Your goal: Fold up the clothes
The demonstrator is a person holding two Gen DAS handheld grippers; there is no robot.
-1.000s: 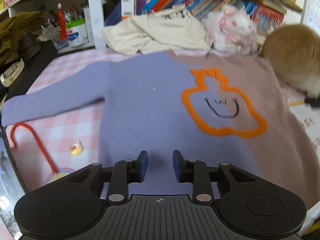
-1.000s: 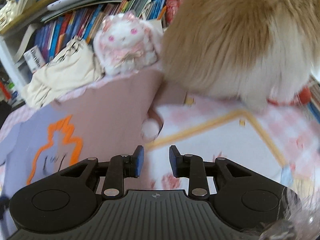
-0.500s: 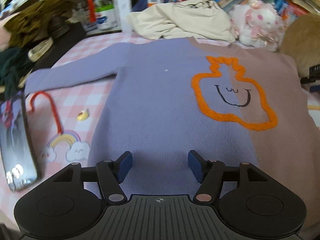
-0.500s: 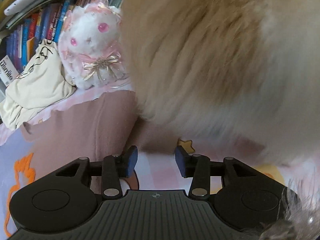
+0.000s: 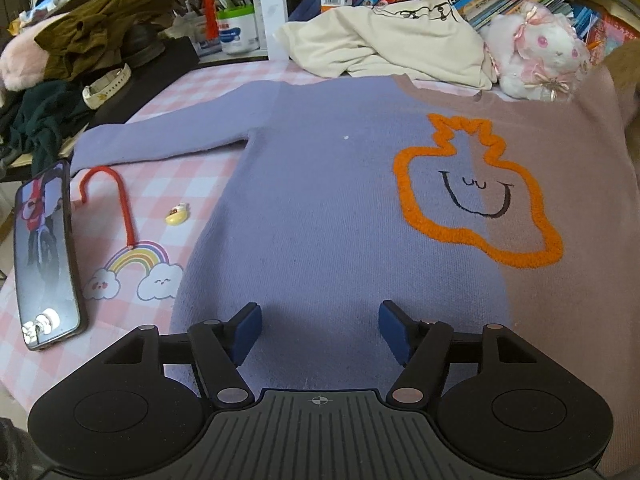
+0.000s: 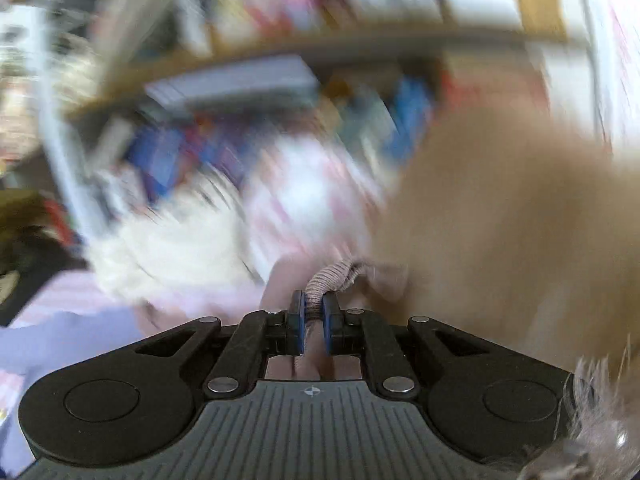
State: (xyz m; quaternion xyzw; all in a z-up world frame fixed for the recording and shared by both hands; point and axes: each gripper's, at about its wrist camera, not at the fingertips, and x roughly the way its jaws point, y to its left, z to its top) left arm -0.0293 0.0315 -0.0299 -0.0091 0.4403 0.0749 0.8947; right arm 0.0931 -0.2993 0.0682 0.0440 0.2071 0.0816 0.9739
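A sweater (image 5: 328,208), lilac on its left half and mauve on its right, lies flat on a pink checked cloth (image 5: 168,184), face up, with an orange outlined smiley on the chest. Its lilac sleeve (image 5: 160,140) stretches out to the left. My left gripper (image 5: 318,330) is open and empty, low over the lilac hem. My right gripper (image 6: 313,316) is shut on the ribbed mauve cuff (image 6: 336,278) of the sweater's other sleeve and holds it up. The right wrist view is heavily motion-blurred.
A phone (image 5: 44,256), a red cord (image 5: 120,196) and a small yellow toy (image 5: 178,214) lie left of the sweater. A cream garment (image 5: 384,40), a white plush (image 5: 536,56), dark clothes (image 5: 80,40) and bookshelves stand behind. A tan furry animal (image 6: 520,220) fills the right.
My left gripper pulled back toward the hem and opened wide. My right gripper closed on the mauve cuff and is swinging fast, blurring its view.
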